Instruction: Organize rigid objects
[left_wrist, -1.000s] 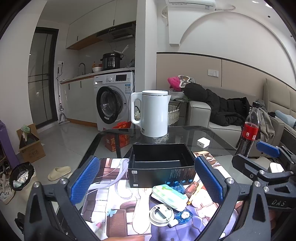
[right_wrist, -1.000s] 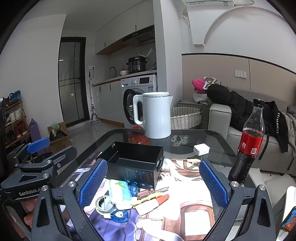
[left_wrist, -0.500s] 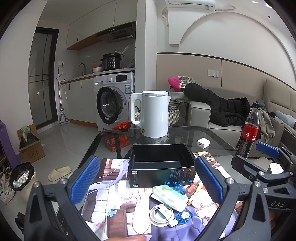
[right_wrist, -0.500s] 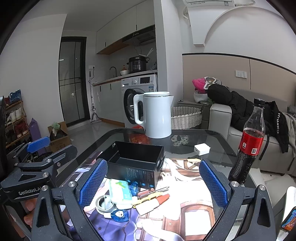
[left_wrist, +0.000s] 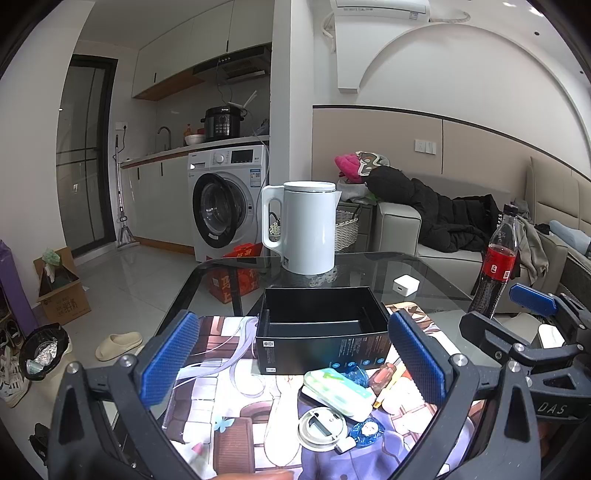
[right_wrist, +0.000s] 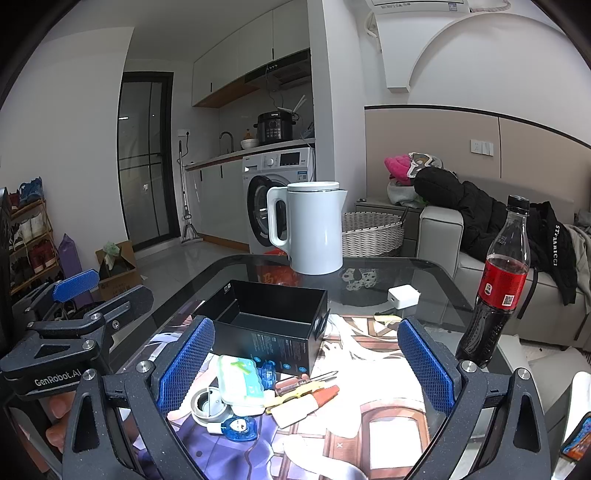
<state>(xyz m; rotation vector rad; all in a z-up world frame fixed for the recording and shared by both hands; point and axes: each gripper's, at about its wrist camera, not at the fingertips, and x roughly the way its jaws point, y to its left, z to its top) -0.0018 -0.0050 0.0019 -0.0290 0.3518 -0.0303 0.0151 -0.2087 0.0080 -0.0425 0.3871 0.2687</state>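
An open empty black box (left_wrist: 325, 328) (right_wrist: 267, 330) stands on a printed mat on the glass table. In front of it lies a pile of small items: a green-white case (left_wrist: 338, 391) (right_wrist: 240, 380), a white round tape dispenser (left_wrist: 322, 428) (right_wrist: 207, 404), a blue correction tape (right_wrist: 240, 428), and a red-capped pen (right_wrist: 306, 402). My left gripper (left_wrist: 295, 363) is open and empty, held above the pile. My right gripper (right_wrist: 304, 363) is open and empty, just right of it.
A white kettle (left_wrist: 304, 227) stands at the table's far edge. A cola bottle (right_wrist: 498, 284) stands at the right. A white charger (right_wrist: 402, 295) lies behind the mat. A sofa with clothes is to the right.
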